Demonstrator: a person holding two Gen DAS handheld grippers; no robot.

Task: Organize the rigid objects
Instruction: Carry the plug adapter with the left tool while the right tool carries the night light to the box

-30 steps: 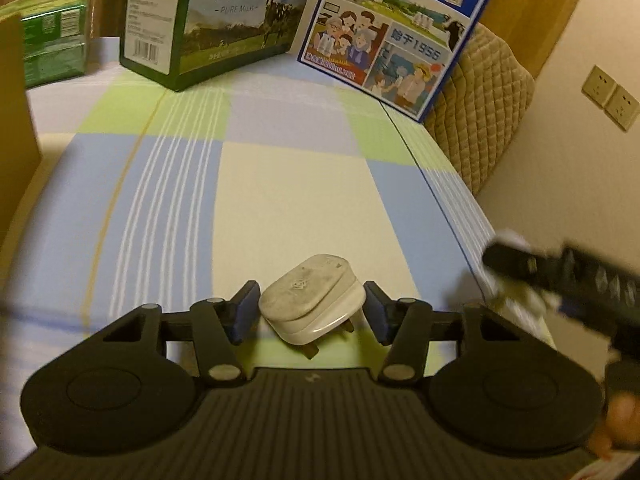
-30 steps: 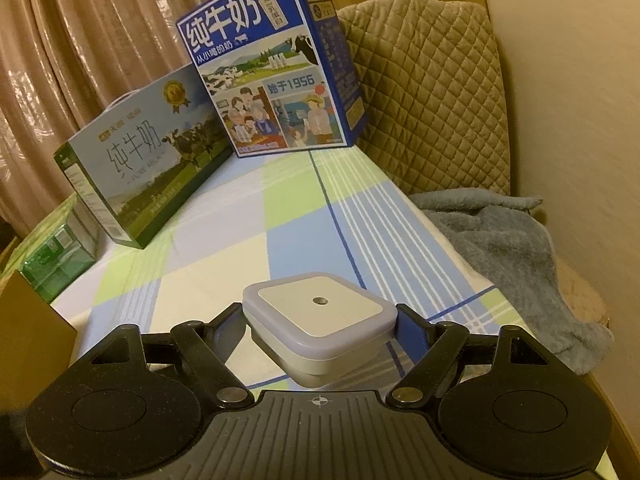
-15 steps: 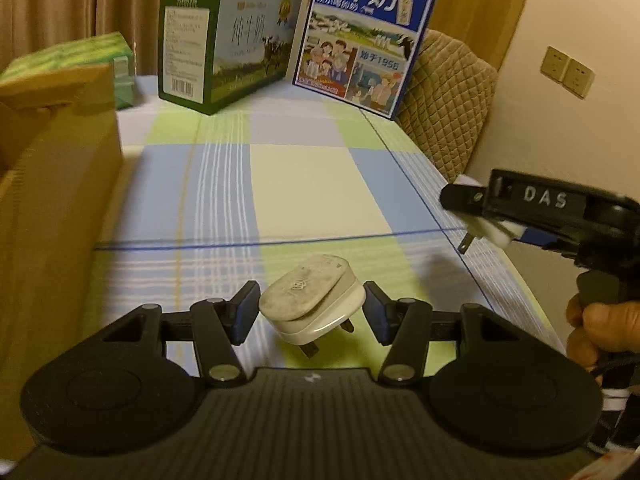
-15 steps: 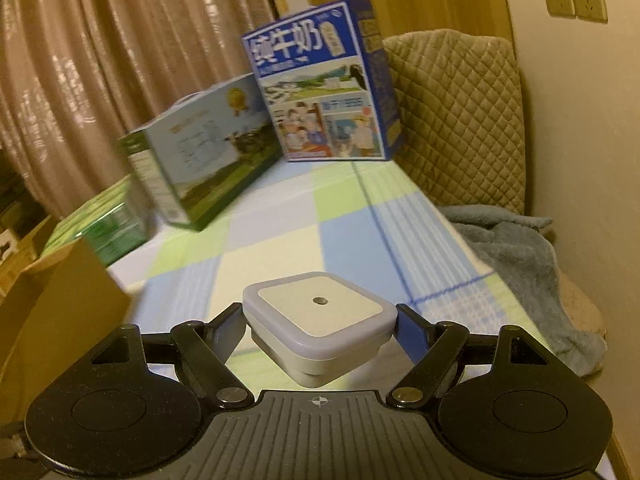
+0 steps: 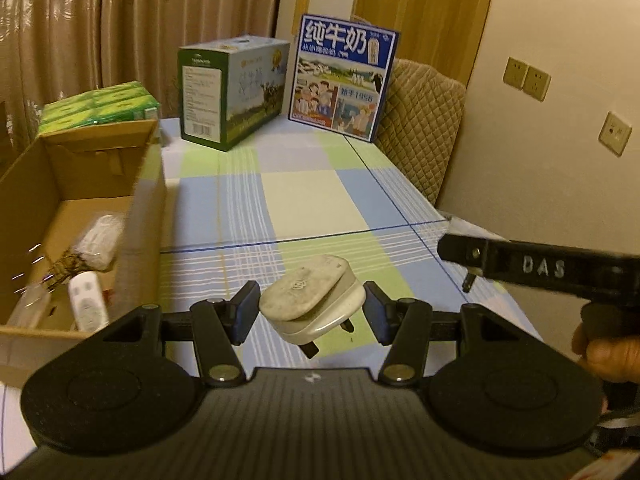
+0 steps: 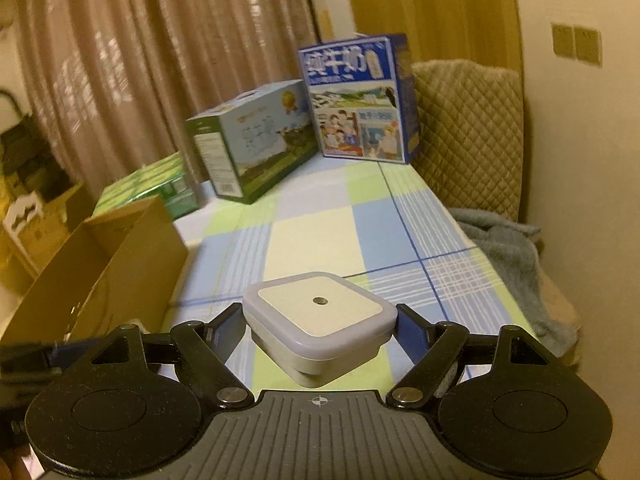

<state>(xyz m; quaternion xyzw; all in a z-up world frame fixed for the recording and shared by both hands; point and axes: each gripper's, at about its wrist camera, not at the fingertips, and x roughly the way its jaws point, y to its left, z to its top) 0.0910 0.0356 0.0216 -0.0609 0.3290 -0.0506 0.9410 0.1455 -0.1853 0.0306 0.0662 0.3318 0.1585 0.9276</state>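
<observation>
Covered in a checked cloth [image 5: 304, 196] of pale blue, green and cream squares, crossed by thin blue lines. Backed at 12 o'clock by brown curtains [image 5: 140, 20] and a cream wall with sockets [image 5: 526, 78] toward 2 o'clock. Stood at the far edge: a blue milk carton [image 5: 344, 80] upright at 12 o'clock, a green-and-white milk box [image 5: 232, 92] at 11 o'clock, a green pack [image 5: 100, 106] at 10 o'clock. Draped with a quilted beige cover [image 5: 424, 120] at 1 o'clock; bunched beside it in the right wrist view, a grey towel [image 6: 512, 256] at 3 o'clock.

Set open at 9 o'clock on the worktop: a cardboard box [image 5: 140, 200], holding a white remote-like piece [image 5: 86, 304] and a few blurred items hard to name.

Held low and level above the cloth: the left tool [image 5: 310, 312], pinching a worn white plug adapter [image 5: 308, 300] between its blue pads, pins pointing down, clear of the cloth.

Held likewise: the right tool [image 6: 318, 332], clamped on a square white night light [image 6: 318, 320] with a small hole in its top face, lifted off the cloth. Seen from the left wrist view at 3 o'clock: the same right tool [image 5: 464, 256], side-on, marked DAS, a metal pin showing beneath it, gripped by the right hand [image 5: 608, 356] at the frame edge.
</observation>
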